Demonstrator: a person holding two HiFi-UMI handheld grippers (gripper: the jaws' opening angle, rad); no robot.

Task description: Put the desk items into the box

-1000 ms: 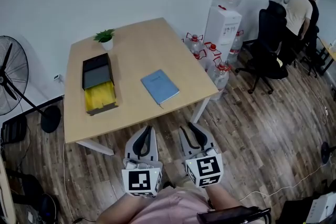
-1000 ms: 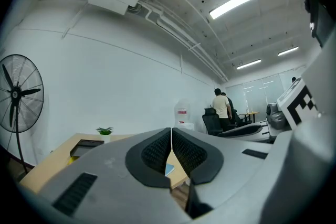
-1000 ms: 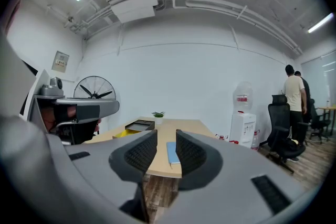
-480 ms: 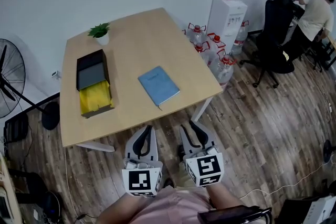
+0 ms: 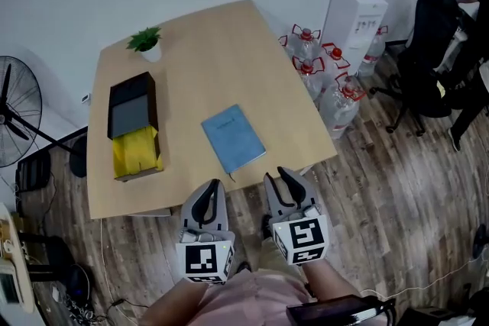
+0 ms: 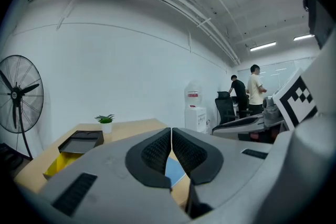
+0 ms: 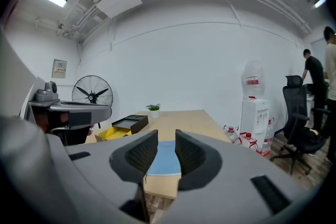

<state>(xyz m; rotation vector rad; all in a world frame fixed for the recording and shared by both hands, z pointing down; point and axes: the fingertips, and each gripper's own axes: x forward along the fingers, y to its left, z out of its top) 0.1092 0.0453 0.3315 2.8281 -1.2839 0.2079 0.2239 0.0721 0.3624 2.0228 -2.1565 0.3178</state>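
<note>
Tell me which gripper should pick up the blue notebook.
Right, probably. The right gripper has its jaws apart, with the notebook lined up ahead between them. The left gripper has its jaws nearly together and would have to open first.

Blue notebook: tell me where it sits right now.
In the head view the blue notebook lies flat on the wooden table, near its front edge, to the right of the black and yellow box.
</note>
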